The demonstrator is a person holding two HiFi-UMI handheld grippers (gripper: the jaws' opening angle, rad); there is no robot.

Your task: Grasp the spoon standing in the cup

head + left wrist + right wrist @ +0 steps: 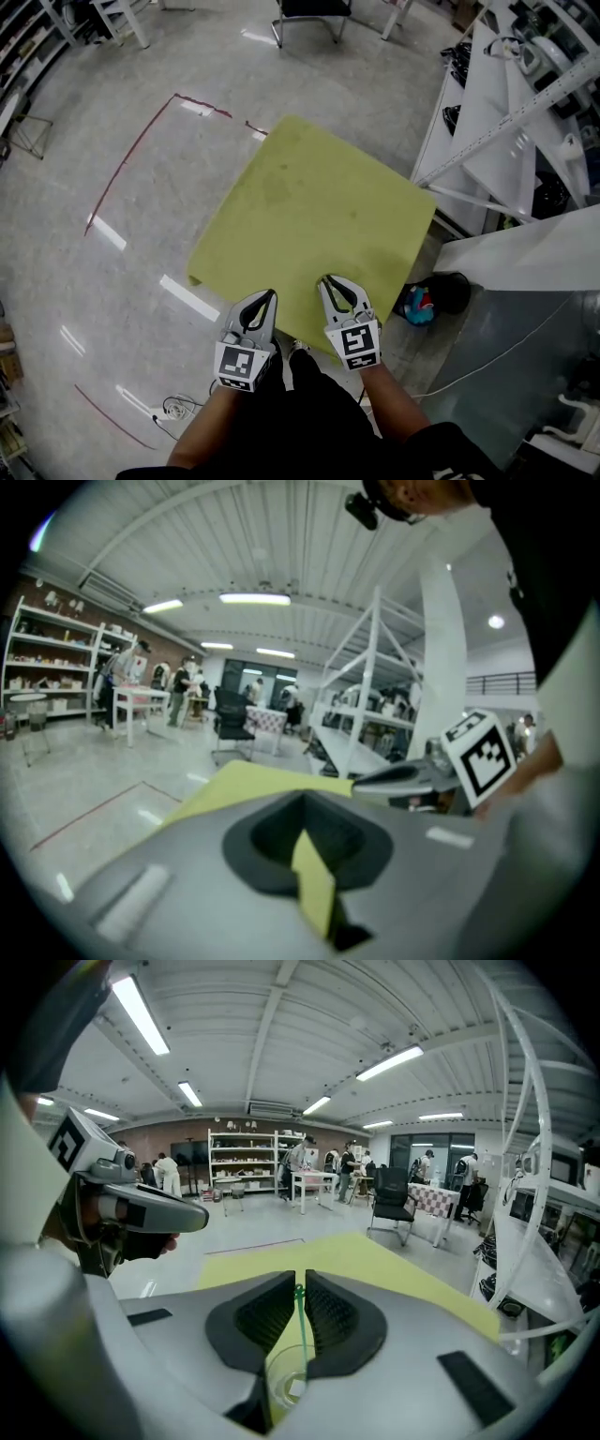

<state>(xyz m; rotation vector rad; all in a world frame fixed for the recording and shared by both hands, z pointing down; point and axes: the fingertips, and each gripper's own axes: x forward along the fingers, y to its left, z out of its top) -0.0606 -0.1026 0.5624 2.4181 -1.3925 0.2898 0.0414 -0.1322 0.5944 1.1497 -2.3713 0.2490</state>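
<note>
A thin green spoon (pixel 299 1326) stands upright in a clear plastic cup (pixel 281 1382) that shows through the gap below the jaws in the right gripper view. My right gripper (pixel 298 1274) is shut on the spoon's handle near its top. In the head view that gripper (pixel 325 279) hovers over the near edge of the yellow-green table (pixel 309 206), and it hides both cup and spoon. My left gripper (pixel 271 295) hangs beside it, just off the table's near corner. Its jaws (pixel 302 797) meet at the tips with nothing between them.
White shelving racks (pixel 506 122) stand close along the table's right side. On the floor near the table's right corner lie a blue and red object (pixel 420 305) and a dark round one (pixel 455 291). A black chair (pixel 314 9) stands beyond the table. A cable (pixel 169 408) lies by my feet.
</note>
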